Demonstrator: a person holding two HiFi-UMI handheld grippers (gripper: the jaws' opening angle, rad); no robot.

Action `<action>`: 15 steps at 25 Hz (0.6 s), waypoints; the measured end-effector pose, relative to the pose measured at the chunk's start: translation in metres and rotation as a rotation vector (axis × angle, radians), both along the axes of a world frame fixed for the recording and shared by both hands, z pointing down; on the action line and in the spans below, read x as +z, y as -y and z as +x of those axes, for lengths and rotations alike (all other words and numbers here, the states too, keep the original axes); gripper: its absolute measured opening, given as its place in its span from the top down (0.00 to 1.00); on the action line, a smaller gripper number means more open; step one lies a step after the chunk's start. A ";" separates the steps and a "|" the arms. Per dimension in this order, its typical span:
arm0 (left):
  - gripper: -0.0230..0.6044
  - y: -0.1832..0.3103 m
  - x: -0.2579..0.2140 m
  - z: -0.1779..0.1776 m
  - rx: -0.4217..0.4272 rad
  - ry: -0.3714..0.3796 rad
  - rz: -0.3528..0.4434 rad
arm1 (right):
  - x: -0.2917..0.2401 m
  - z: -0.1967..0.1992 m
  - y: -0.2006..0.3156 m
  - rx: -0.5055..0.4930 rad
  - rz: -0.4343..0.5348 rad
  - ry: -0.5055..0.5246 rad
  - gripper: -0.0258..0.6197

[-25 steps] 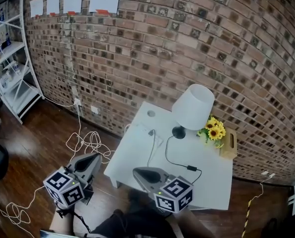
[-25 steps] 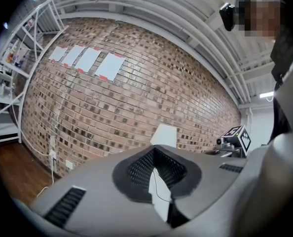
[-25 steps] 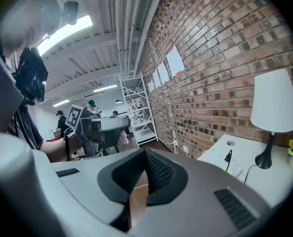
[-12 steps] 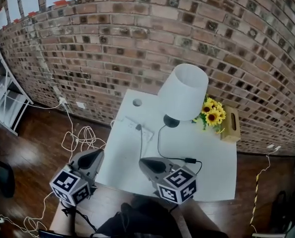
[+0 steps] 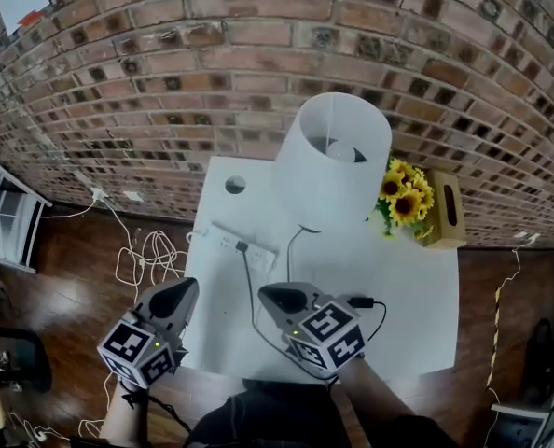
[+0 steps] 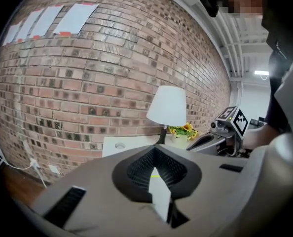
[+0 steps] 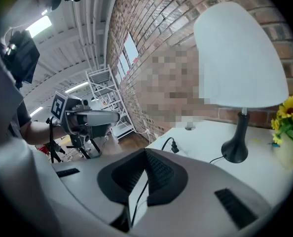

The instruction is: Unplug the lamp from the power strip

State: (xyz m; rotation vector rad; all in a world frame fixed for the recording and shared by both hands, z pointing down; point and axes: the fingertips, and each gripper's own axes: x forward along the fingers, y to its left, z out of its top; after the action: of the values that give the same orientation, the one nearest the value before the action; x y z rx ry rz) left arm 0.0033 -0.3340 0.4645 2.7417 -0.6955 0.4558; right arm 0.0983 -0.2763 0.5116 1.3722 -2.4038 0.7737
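A lamp (image 5: 333, 161) with a white shade stands at the back of the white table (image 5: 417, 287). Its black cord runs along the table top to a black plug (image 5: 242, 246) seated in the white power strip (image 5: 228, 240) on the table's left side. My right gripper (image 5: 279, 297) hovers over the table's front part, a short way in front of the strip, shut and empty. To the left, my left gripper (image 5: 178, 293) hangs beside the table's left edge, also shut and empty. The right gripper view shows the plug (image 7: 174, 146) and the lamp's base (image 7: 235, 152) ahead.
Sunflowers (image 5: 403, 194) and a wooden box (image 5: 448, 211) sit at the table's back right, against the brick wall (image 5: 165, 82). Loose white cables (image 5: 151, 255) lie on the wood floor at the left. A white shelf (image 5: 2, 222) stands at the far left.
Both grippers have moved forward and down toward the table. The right one now reaches over the table's front part, and the table and lamp appear closer and more from above.
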 end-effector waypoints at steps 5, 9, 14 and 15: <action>0.92 0.021 0.021 0.026 0.038 0.093 0.003 | 0.031 0.014 0.023 -0.027 -0.056 -0.053 0.96; 0.79 0.034 0.048 0.056 0.134 0.222 0.062 | 0.051 0.016 0.036 -0.093 -0.106 -0.127 0.96; 0.67 0.048 0.096 0.079 0.206 0.344 0.084 | 0.073 0.019 0.047 -0.138 -0.151 -0.173 0.96; 0.67 0.051 0.105 0.083 0.205 0.355 0.074 | 0.079 0.022 0.050 -0.138 -0.162 -0.182 0.96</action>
State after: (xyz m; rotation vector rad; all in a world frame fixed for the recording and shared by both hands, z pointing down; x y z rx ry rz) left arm 0.0863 -0.3850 0.5695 2.8440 -0.5168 0.9991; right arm 0.1198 -0.3267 0.5907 1.1487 -2.2160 0.7538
